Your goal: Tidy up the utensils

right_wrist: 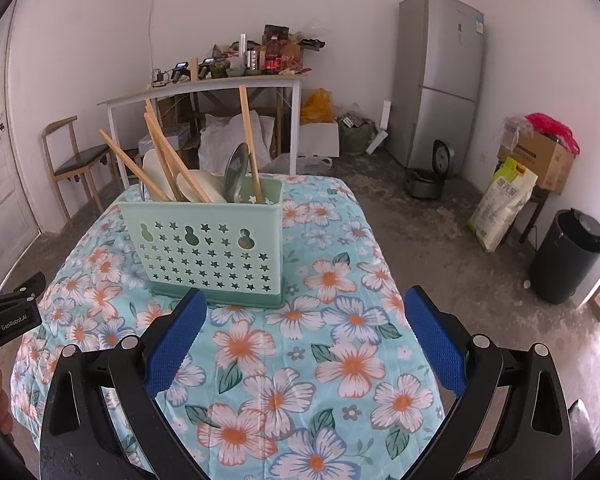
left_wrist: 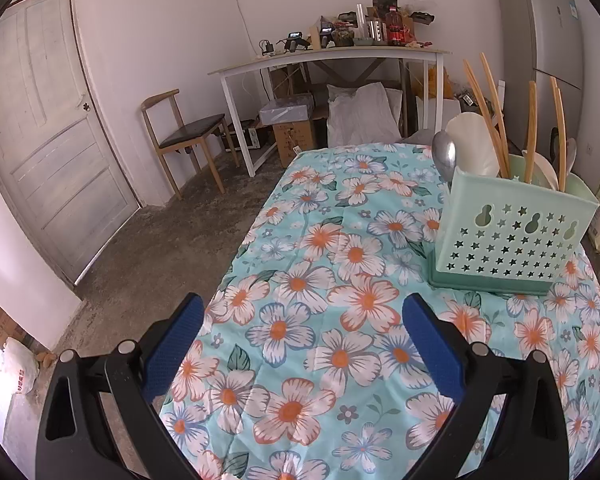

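A mint green utensil holder with star cut-outs stands upright on the floral tablecloth. Wooden chopsticks, white spoons and a metal spoon stick out of its top. My left gripper hangs open over the cloth, well short and left of the holder, with nothing between its fingers. My right gripper is open too, just in front of the holder's base, empty. The left gripper's body shows at the left edge of the right wrist view.
A chair, a white side table crowded with bottles, and boxes stand behind the table. A grey fridge, a rice cooker, a rice sack and a black bin stand on the floor to the right. A door is at left.
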The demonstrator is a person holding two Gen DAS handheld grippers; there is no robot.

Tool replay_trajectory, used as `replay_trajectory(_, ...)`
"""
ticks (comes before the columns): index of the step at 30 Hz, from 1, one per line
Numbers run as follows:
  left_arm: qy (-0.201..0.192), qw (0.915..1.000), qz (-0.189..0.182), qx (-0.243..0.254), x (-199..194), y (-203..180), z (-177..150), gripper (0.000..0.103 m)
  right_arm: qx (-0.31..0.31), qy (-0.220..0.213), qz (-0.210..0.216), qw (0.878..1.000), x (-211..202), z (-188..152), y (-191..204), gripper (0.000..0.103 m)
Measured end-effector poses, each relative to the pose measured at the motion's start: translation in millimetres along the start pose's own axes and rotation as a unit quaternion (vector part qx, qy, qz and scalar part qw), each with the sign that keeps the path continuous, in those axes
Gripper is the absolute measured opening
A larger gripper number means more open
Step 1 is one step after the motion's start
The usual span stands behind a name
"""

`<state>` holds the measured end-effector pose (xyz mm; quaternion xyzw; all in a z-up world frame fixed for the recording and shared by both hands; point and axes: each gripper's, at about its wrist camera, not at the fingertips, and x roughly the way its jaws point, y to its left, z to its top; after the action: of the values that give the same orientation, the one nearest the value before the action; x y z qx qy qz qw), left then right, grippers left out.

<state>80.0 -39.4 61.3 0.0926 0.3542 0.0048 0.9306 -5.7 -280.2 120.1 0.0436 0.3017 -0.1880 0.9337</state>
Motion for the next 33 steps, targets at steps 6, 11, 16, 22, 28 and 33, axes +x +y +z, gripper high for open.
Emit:
replay_trajectory(6,0.000,1.0000,0.000,0.002,1.1,-1.2,0.1,0.097,0.000,0.000,-0.001,1.000,0.4,0.0,-1.1,0.095)
replay_trajectory(11,0.001,1.0000,-0.001,0.001,0.8,-1.2,0.5,0.097,0.000,0.000,0.000,1.000,-0.3,0.3,-1.9,0.095)
replay_trajectory(16,0.001,1.0000,-0.001,0.001,0.8,-1.0,0.1,0.097,0.000,0.000,0.000,1.000,0.6,-0.1,-1.8,0.095)
replay_trajectory(22,0.001,1.0000,0.000,0.001,0.9,-0.9,0.3,0.097,0.000,0.000,0.000,1.000,0.5,0.0,-1.6,0.095)
replay_trajectory(28,0.000,1.0000,0.000,0.001,0.8,-0.6,0.8,0.097,0.000,0.000,0.000,1.000,0.2,0.1,-0.9,0.095)
replay_trajectory(33,0.000,1.0000,0.000,0.001,0.9,-1.7,1.0,0.097,0.000,-0.001,0.000,1.000,0.3,0.2,-3.3,0.095)
